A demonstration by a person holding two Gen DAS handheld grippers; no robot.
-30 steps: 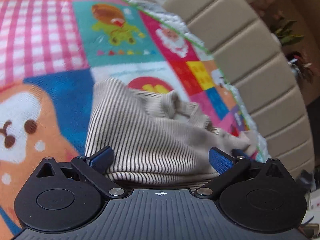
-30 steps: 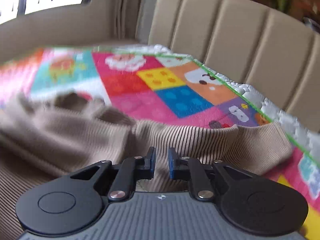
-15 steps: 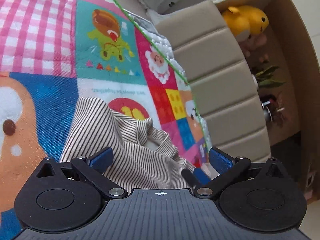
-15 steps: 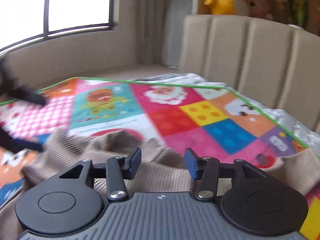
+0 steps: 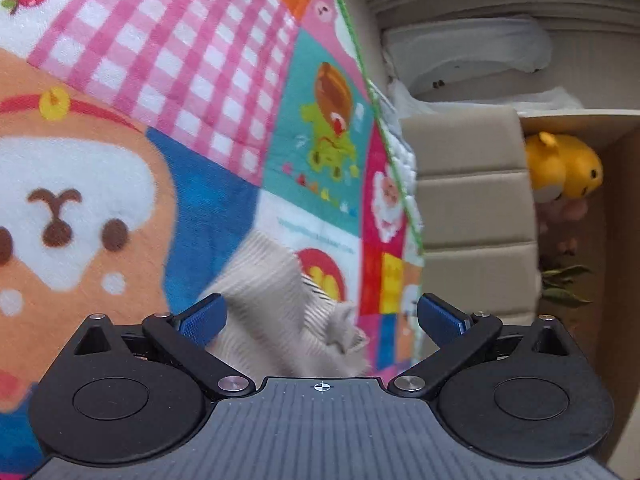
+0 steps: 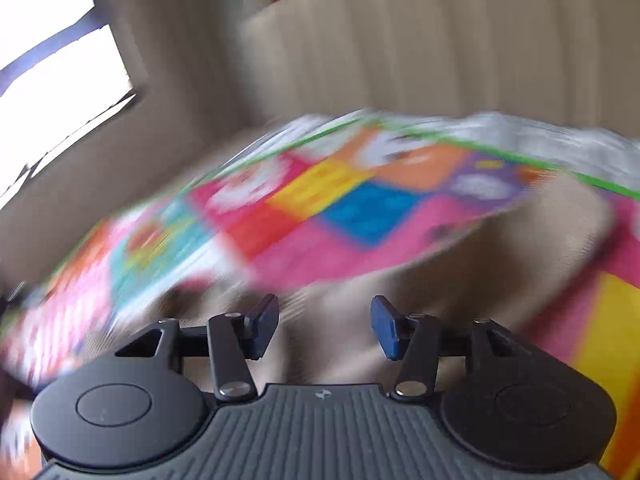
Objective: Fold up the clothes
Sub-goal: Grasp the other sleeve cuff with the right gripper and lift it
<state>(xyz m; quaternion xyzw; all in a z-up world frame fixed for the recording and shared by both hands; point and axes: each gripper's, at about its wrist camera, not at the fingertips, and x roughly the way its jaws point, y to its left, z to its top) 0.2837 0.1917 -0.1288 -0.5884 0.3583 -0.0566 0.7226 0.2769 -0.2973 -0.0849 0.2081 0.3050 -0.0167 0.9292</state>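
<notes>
A beige ribbed garment [image 5: 280, 312] lies crumpled on the colourful patchwork blanket [image 5: 160, 80]. In the left wrist view it sits low, just beyond my left gripper [image 5: 320, 316], which is open and empty above it. In the blurred right wrist view the garment [image 6: 460, 280] spreads under and beyond my right gripper [image 6: 324, 324], which is open and holds nothing. The garment's far parts are hidden by the gripper bodies.
A beige padded headboard [image 5: 472, 216] borders the blanket, also in the right wrist view [image 6: 440, 40]. A yellow plush toy [image 5: 564, 168] sits on a shelf behind it. A window [image 6: 52, 60] is at the left.
My right gripper has opened and let go of the garment, then swung with heavy blur. My left gripper, open throughout, has lifted and pulled back; the garment looks smaller and lower.
</notes>
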